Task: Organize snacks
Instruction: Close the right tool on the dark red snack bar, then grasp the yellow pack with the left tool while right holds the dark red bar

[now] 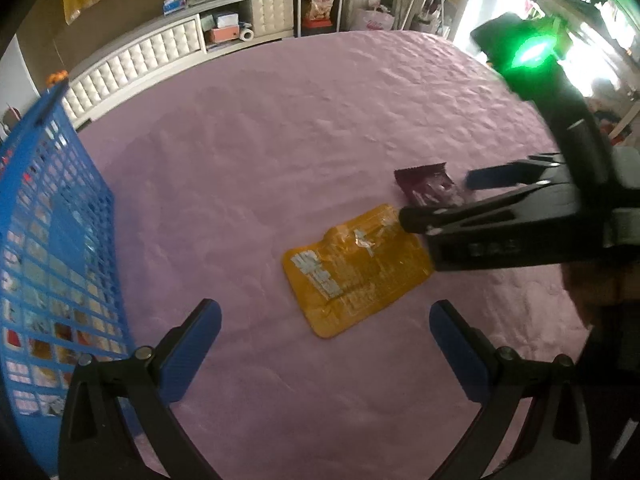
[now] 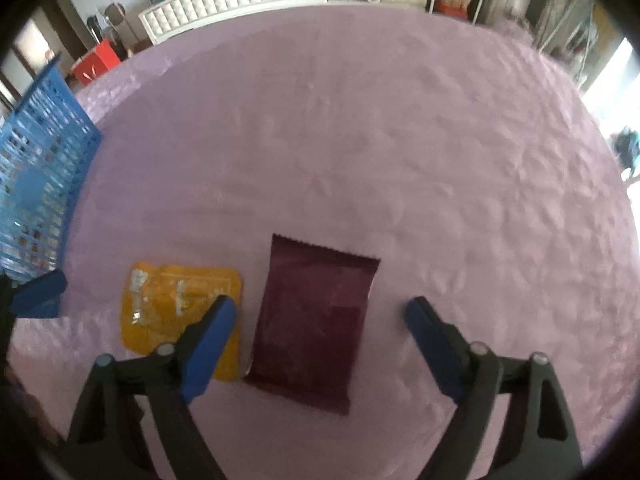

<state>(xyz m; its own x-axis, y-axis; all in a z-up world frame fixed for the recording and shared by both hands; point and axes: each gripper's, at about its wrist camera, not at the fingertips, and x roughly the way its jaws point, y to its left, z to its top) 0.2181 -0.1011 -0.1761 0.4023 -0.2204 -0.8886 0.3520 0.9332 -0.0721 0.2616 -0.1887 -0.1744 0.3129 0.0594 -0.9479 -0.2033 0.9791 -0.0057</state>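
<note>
An orange snack packet (image 1: 356, 272) lies flat on the pink cloth (image 1: 280, 140), just ahead of my left gripper (image 1: 326, 322), which hovers open with nothing between its pads. A dark maroon packet (image 2: 316, 320) lies beside the orange packet (image 2: 176, 300). My right gripper (image 2: 320, 314) stands open over the maroon packet, a pad on either side, neither touching it. In the left wrist view the right gripper (image 1: 436, 200) reaches in from the right above the maroon packet (image 1: 430, 188). A blue pad (image 2: 38, 290) of the left gripper shows at the left edge of the right wrist view.
A blue lattice basket (image 1: 52, 260) with several snacks inside stands at the cloth's left side, also the basket (image 2: 36, 184). Behind the cloth are a white quilted cabinet (image 1: 132, 60), shelves with boxes (image 1: 316, 4) and a red box (image 2: 96, 62).
</note>
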